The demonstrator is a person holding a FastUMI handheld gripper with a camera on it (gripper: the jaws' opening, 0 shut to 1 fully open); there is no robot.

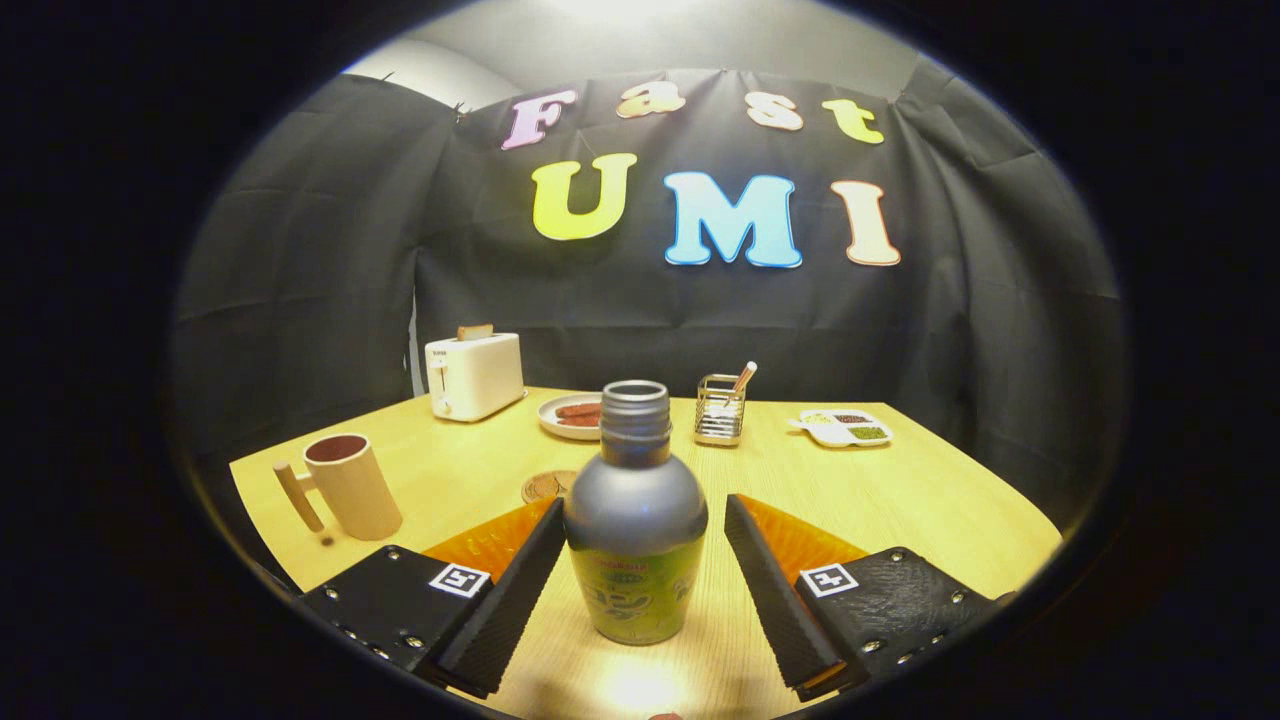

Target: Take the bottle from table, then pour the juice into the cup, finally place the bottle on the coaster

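A grey bottle (635,510) with a green label and an uncapped neck stands upright on the wooden table (900,500), between my two fingers. My gripper (640,520) is open: the left finger lies right against the bottle's side, while a gap separates the right finger from it. A beige cup (350,487) with a wooden handle stands to the left, beyond the left finger. A round brown coaster (545,487) lies flat just behind the bottle, partly hidden by it.
At the back of the table stand a white toaster (474,375), a plate of sausages (572,415), a wire holder with utensils (721,408) and a white divided dish (845,427). Black cloth walls close in the booth.
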